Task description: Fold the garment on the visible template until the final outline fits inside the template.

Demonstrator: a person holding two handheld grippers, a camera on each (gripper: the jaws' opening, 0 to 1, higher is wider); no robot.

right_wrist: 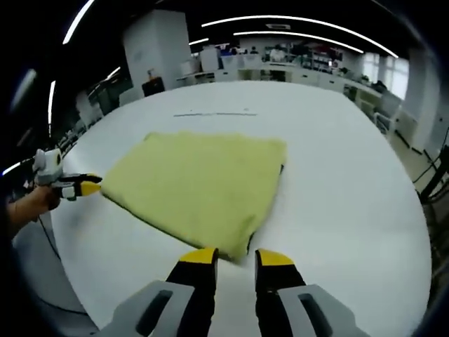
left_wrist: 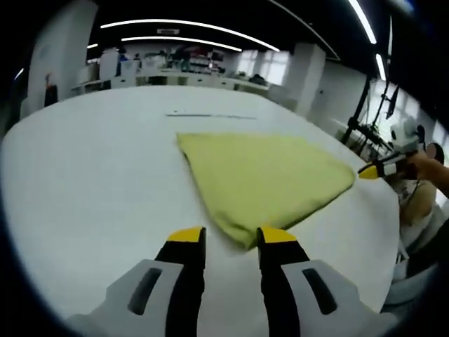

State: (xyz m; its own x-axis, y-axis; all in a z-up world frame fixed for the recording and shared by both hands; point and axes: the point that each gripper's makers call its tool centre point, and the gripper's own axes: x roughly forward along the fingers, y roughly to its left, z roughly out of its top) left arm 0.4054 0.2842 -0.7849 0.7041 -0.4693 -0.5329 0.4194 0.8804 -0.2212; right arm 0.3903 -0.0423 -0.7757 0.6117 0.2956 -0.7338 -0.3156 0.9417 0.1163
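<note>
Left gripper view. The left gripper (left_wrist: 231, 235), two black jaws capped with yellow tips on grey bodies, rises from the lower edge with its jaws parted by a clear gap. The near corner of the soft, matte, pale yellow fabric garment (left_wrist: 263, 175) lies between the two tips; whether the tips touch the cloth cannot be told. The garment lies flat on the smooth white round-edged table (left_wrist: 84, 182), folded into a roughly four-sided shape with thick, rounded fold edges. A thin dark line (left_wrist: 210, 116) is marked on the table beyond the far edge of the garment. At the right corner of the cloth, the right gripper (left_wrist: 370, 170) enters with its yellow tips at the fabric edge, carried by a person's hand (left_wrist: 426, 167); how far those jaws are parted cannot be told here.

Right gripper view. At the left, the left gripper (right_wrist: 90, 185) appears with its yellow tips at the left corner of the garment (right_wrist: 196, 182), carried by a hand (right_wrist: 31, 203). The table (right_wrist: 337, 182) surrounds the cloth, and the dark line (right_wrist: 214, 114) lies beyond it. The right gripper (right_wrist: 237, 258) rises from the lower edge, jaws parted, with the near corner of the garment just ahead of the gap between its tips.
</note>
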